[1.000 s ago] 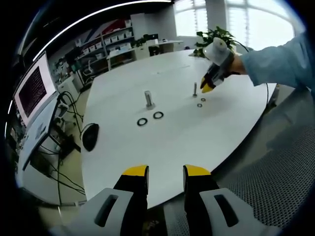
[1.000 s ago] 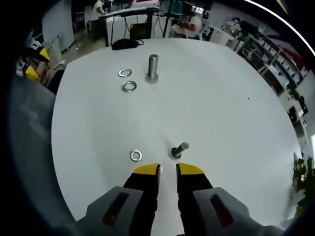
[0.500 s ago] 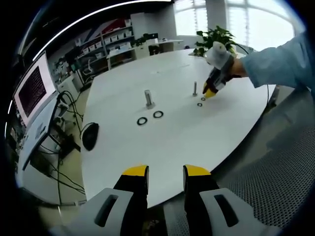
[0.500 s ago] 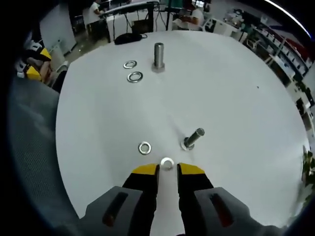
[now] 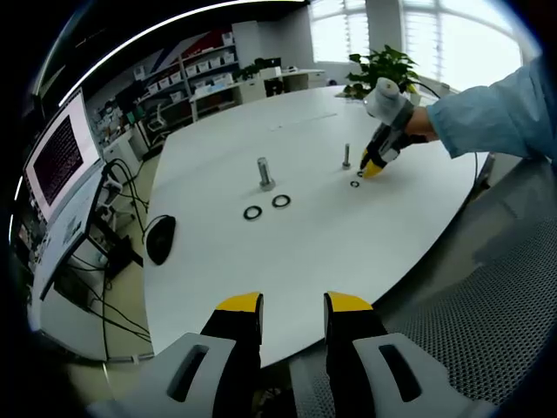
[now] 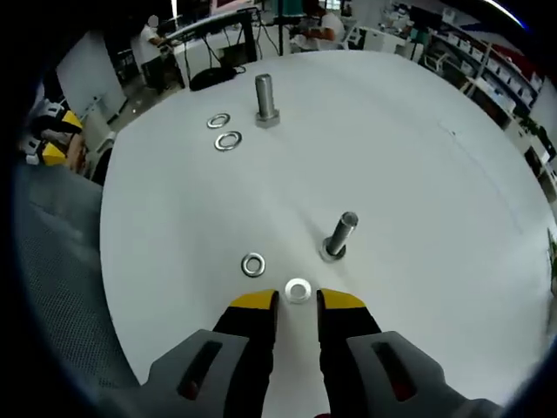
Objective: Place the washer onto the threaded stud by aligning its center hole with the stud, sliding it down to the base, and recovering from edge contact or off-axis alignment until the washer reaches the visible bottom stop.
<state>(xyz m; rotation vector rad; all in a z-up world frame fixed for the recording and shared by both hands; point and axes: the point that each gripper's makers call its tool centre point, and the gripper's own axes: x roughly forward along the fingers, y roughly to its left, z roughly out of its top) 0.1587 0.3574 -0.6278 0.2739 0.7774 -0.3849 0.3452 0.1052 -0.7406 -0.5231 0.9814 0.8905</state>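
Two small flat metal washers are lying on the smooth white table (image 6: 418, 139) near the right gripper (image 6: 297, 302); the nearer washer (image 6: 298, 289) is sitting just ahead of its yellow-tipped jaws, which are standing apart and gripping nothing; whether the tips are touching the ring is hard to tell from this angle; the second washer (image 6: 253, 265) is lying just to its left in the right gripper view; the threaded stud (image 6: 339, 235), a slim grey metal post on a wider base, is standing upright close beyond the nearer washer, bare of any ring; farther off a thicker bolt (image 6: 265, 100) is standing on its hexagonal head, with two larger rings (image 6: 224, 131) lying flat beside it; in the left gripper view the left gripper (image 5: 294, 305) is hovering past the table's near edge, jaws parted and empty, over a grey mesh chair seat (image 5: 487, 287); a black mouse (image 5: 160, 239) is resting at the table's left edge
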